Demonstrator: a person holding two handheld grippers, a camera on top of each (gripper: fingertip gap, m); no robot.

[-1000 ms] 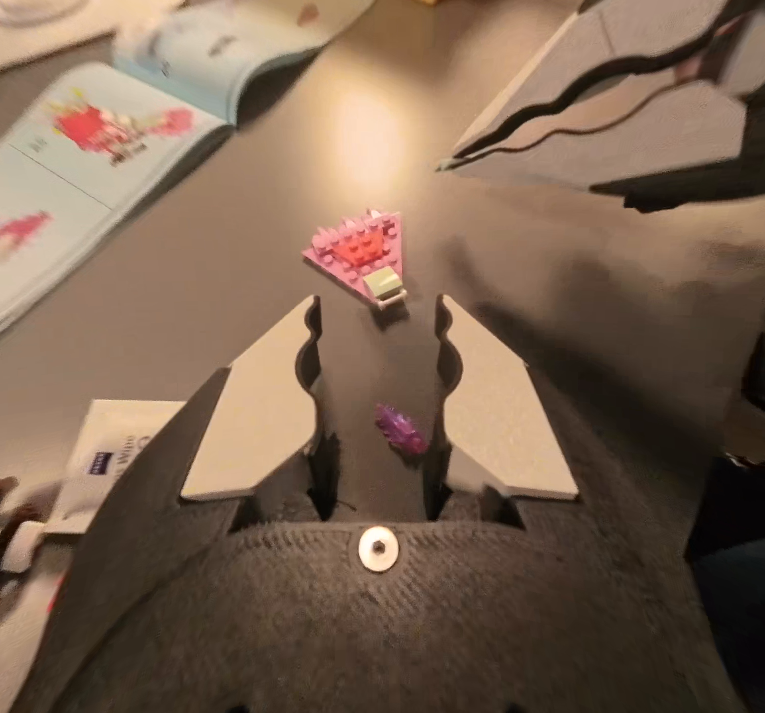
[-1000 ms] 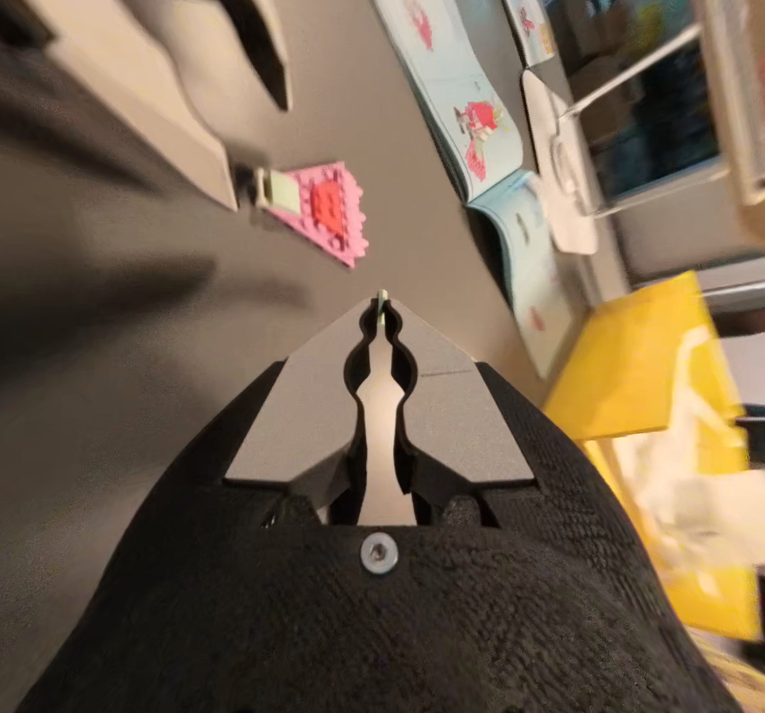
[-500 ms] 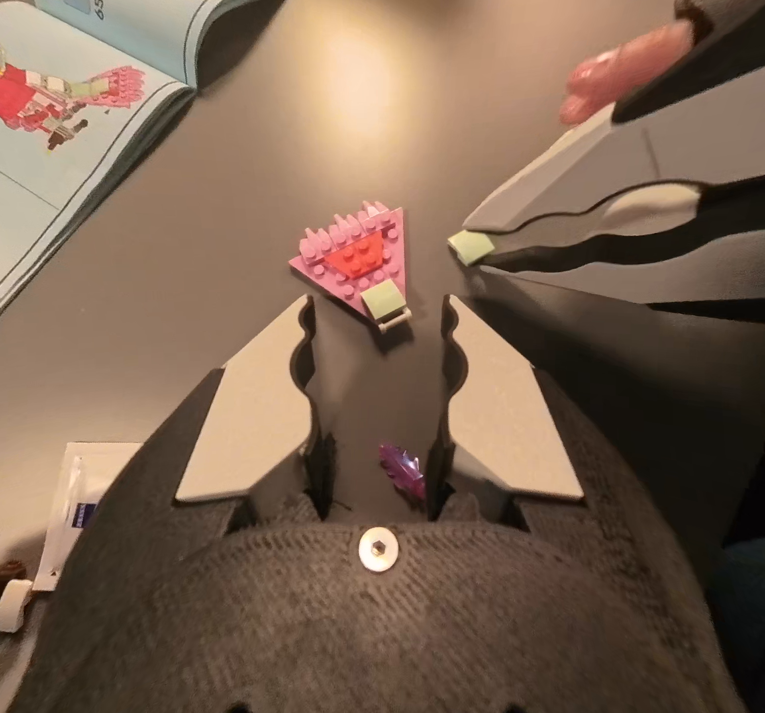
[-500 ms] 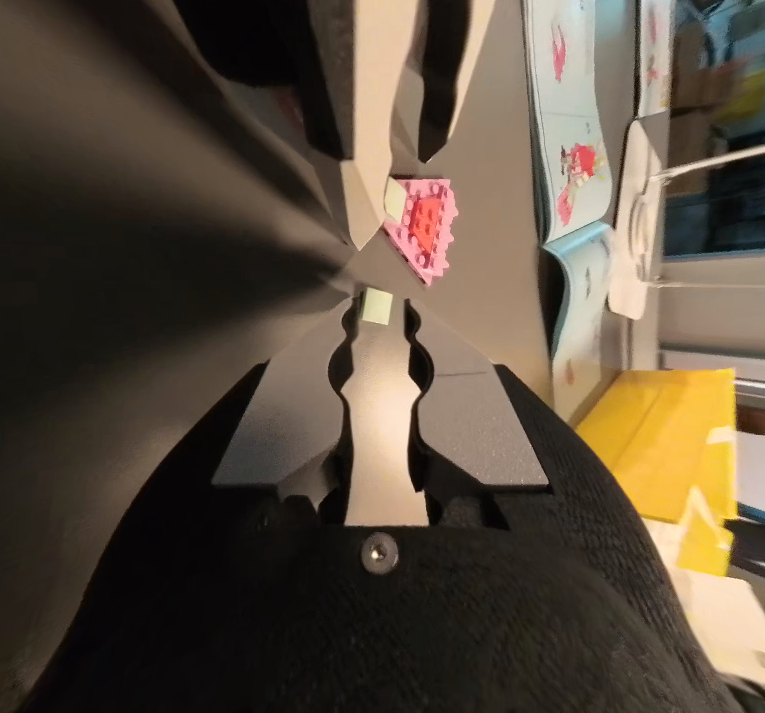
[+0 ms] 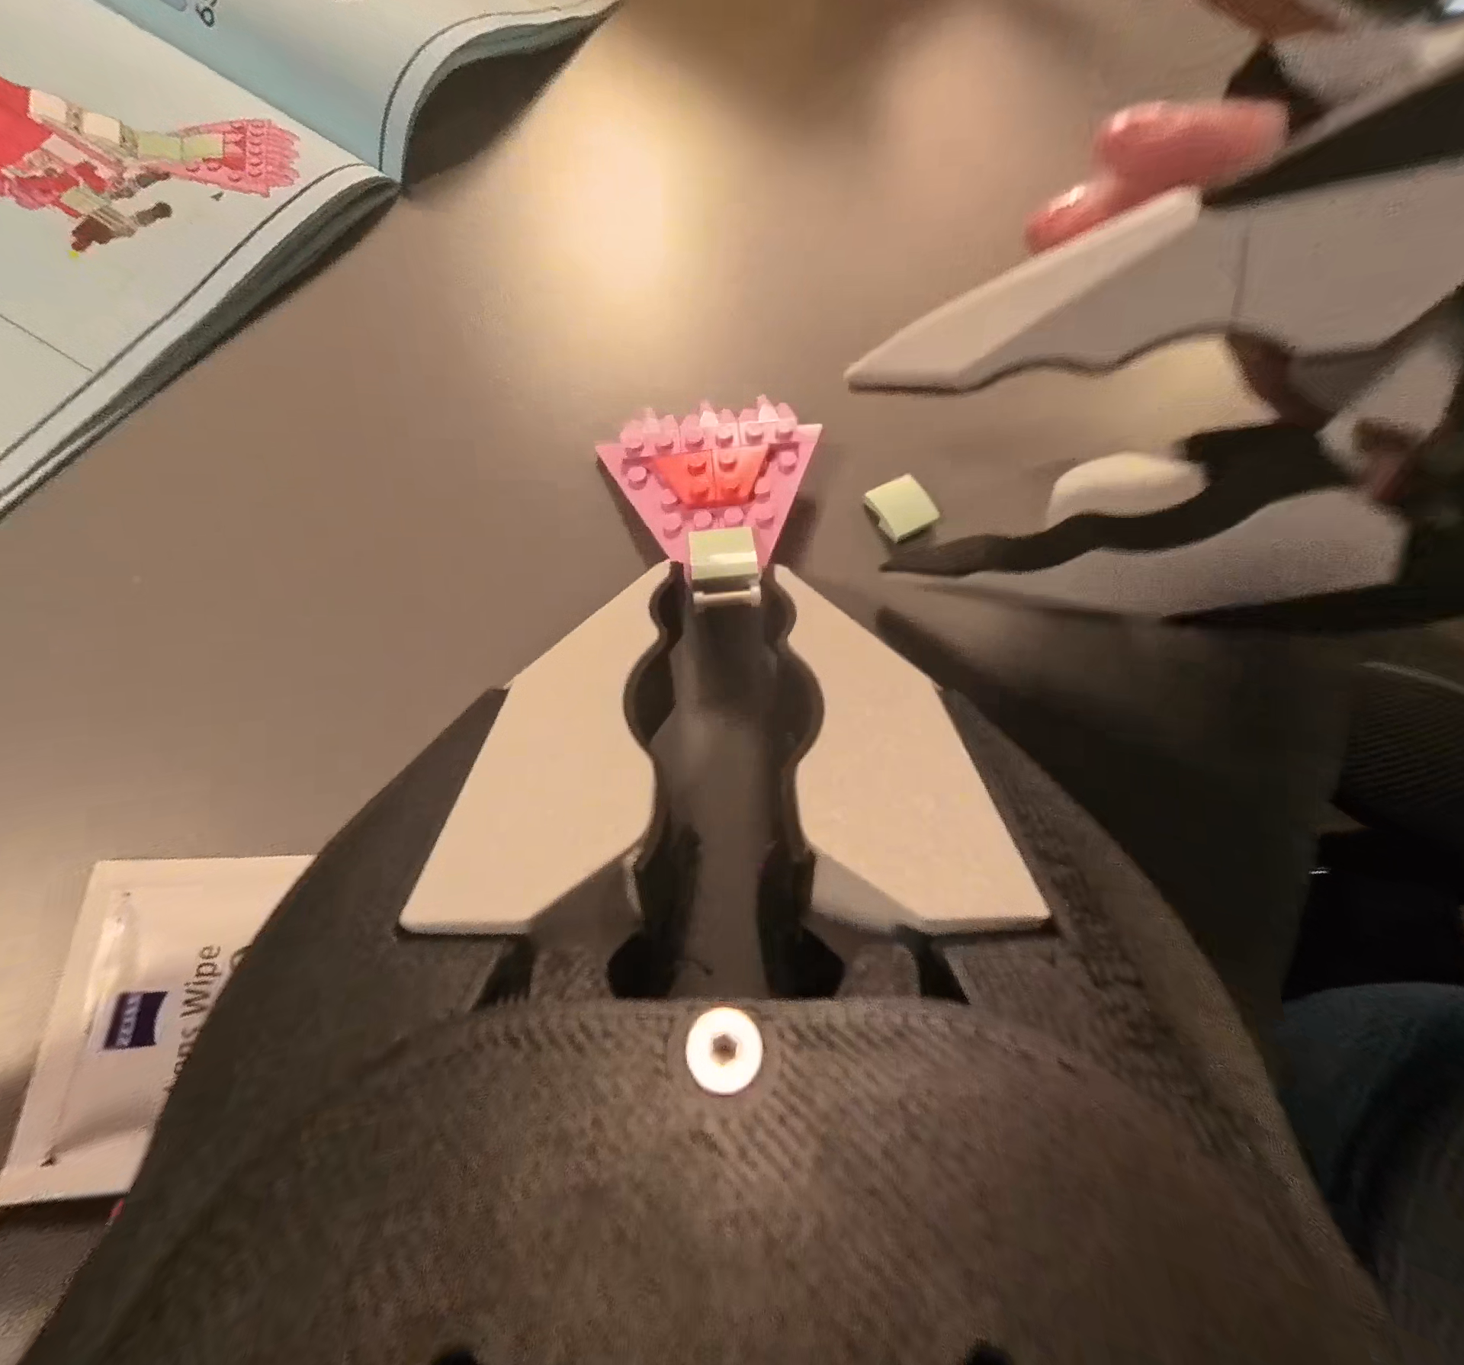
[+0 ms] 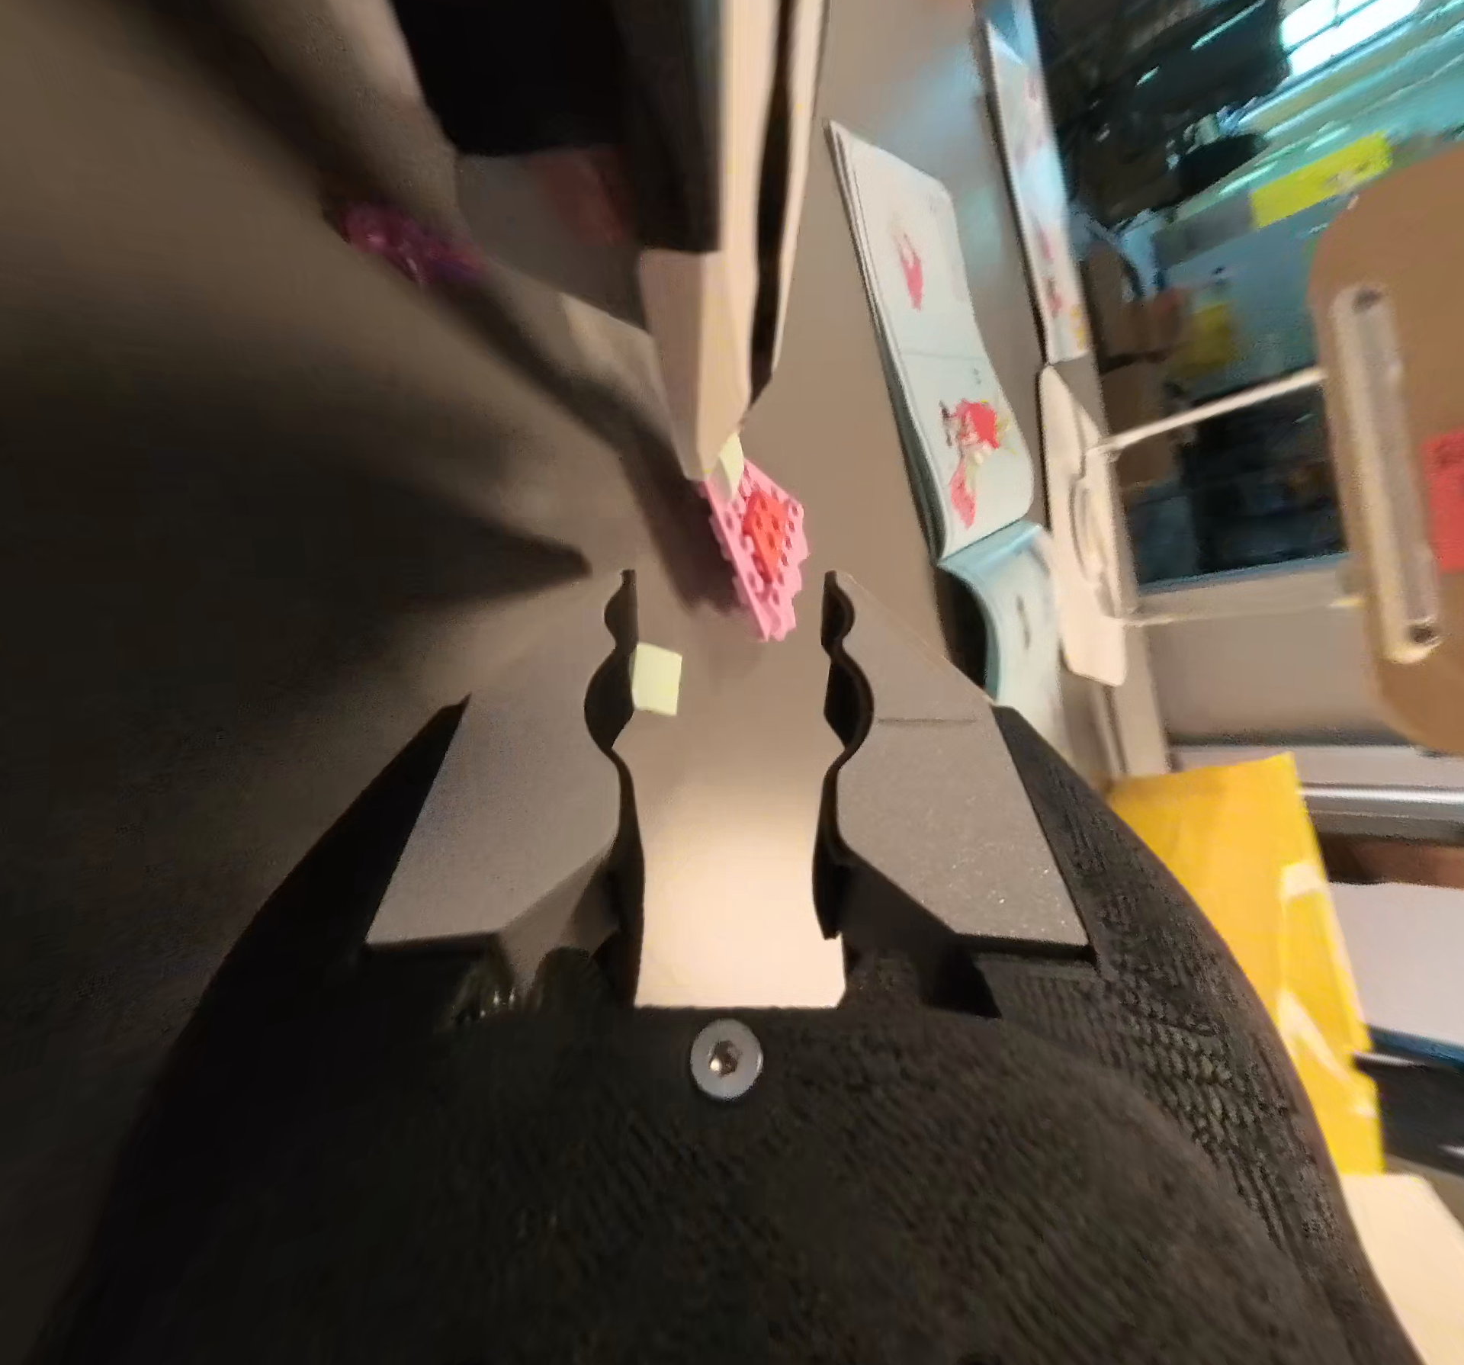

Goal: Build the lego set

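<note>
- Booklet is seen lying open at far left on the worktop.
- Left claw is pinched on the pink brick wedge at its pale green tip.
- Loose green tile is lying just beside.
- Right claw is spread, nothing gripped.

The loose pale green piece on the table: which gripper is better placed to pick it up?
Probably the right gripper: its jaws stand open around the pale green piece, while the left gripper is closed on the pink brick assembly.
</note>
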